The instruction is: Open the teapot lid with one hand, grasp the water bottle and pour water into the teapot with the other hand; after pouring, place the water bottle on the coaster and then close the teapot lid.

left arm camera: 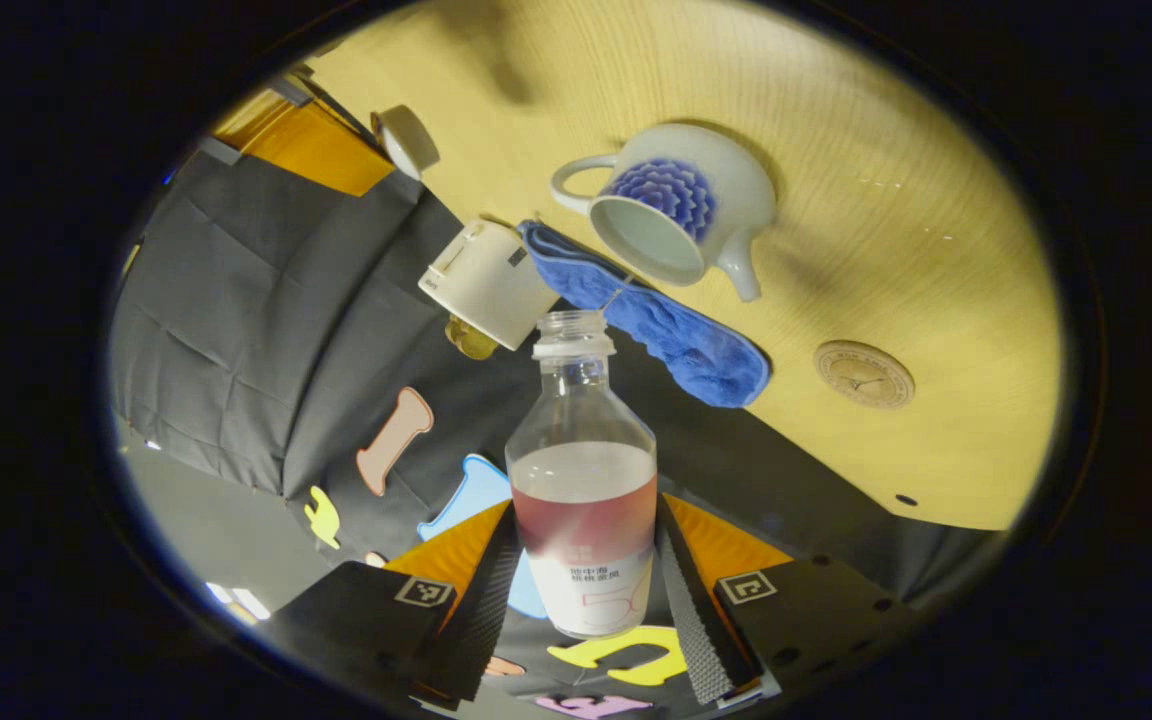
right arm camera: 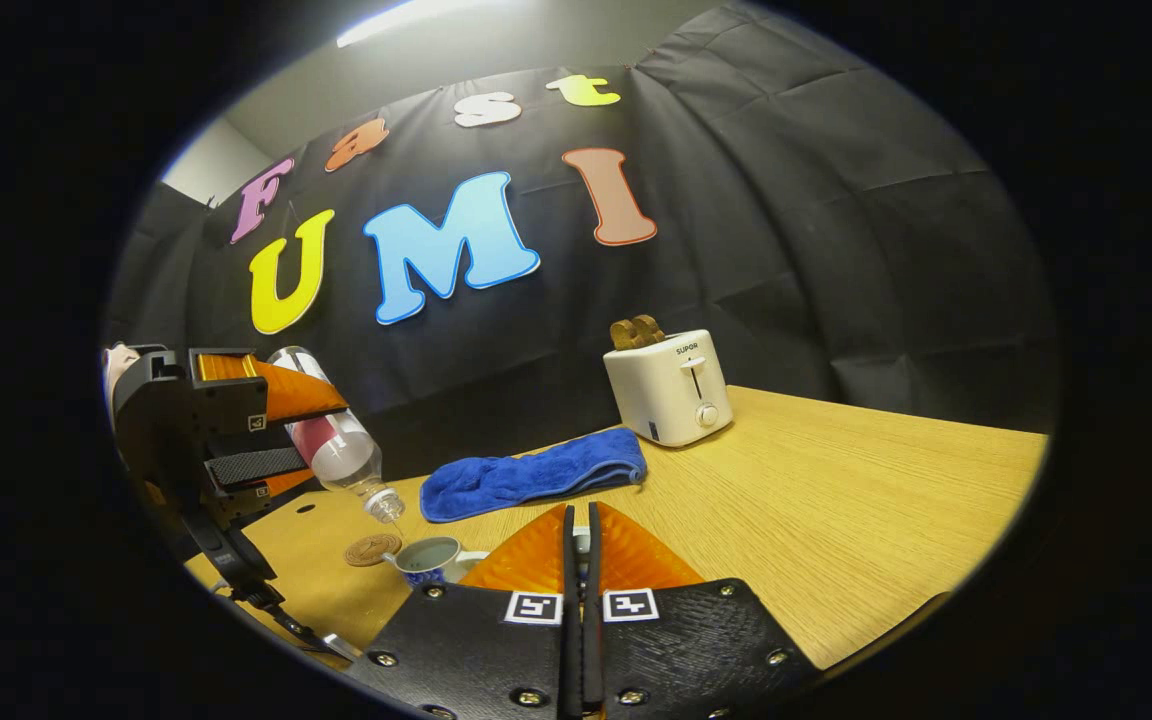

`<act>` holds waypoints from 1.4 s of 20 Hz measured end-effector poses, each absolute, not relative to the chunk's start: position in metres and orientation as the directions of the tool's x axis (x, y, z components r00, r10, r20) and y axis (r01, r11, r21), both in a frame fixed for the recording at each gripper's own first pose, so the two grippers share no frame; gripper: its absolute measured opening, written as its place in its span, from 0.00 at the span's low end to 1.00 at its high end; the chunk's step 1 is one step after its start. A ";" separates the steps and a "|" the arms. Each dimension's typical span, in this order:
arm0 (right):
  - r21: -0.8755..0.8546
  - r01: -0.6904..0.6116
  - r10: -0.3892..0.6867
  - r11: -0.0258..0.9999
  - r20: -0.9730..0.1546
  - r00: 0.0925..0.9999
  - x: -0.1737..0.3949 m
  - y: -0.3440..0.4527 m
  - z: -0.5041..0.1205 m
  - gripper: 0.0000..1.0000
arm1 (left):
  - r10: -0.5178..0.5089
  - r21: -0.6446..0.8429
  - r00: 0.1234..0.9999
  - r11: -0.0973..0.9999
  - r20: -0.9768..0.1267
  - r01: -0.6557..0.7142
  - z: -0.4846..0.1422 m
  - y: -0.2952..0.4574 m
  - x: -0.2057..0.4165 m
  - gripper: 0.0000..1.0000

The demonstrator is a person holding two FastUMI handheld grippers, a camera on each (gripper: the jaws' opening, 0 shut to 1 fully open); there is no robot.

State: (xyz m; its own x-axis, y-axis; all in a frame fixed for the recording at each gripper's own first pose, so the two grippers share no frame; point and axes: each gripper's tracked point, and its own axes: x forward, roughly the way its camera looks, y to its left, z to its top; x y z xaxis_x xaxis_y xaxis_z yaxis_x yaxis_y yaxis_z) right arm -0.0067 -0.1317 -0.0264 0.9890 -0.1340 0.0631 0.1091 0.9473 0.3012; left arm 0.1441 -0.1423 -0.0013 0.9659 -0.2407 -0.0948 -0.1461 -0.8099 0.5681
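Observation:
In the left gripper view my left gripper is shut on a clear water bottle with no cap, part full of pinkish water. The bottle is tilted mouth-down over the open white teapot with a blue flower pattern, and a thin stream of water runs into it. The teapot lid hangs off to the side above the table. In the right gripper view my right gripper is shut, with a bit of the white lid pinched between its fingers. Beyond it are the teapot, the tilted bottle and the left gripper.
A round wooden coaster lies on the wooden table beside the teapot. A blue towel lies behind the teapot. A white toaster with bread in it stands by the black wall.

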 end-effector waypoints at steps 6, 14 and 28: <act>0.288 0.118 -0.139 0.950 0.051 0.989 -0.006 -0.132 -0.029 0.00 | -0.193 0.788 0.970 -0.616 -0.146 -0.004 -0.012 -0.125 0.151 0.89; 0.234 0.145 -0.159 0.961 0.040 0.986 -0.006 -0.134 -0.031 0.00 | -0.152 0.985 0.977 0.052 -0.152 0.161 -0.013 -0.093 0.166 0.89; 0.174 0.169 -0.172 0.970 0.003 0.985 -0.003 -0.134 -0.039 0.00 | -0.119 0.263 0.982 0.952 -0.148 0.155 -0.045 -0.046 0.208 0.88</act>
State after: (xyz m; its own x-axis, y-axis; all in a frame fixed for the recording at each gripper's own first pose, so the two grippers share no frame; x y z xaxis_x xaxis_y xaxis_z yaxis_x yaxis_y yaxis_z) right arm -0.0026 -0.1340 -0.0390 0.9851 -0.1720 0.0028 0.1689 0.9702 0.1736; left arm 0.2082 -0.0460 -0.0447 0.9818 -0.1192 -0.1477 0.1552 0.9522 0.2631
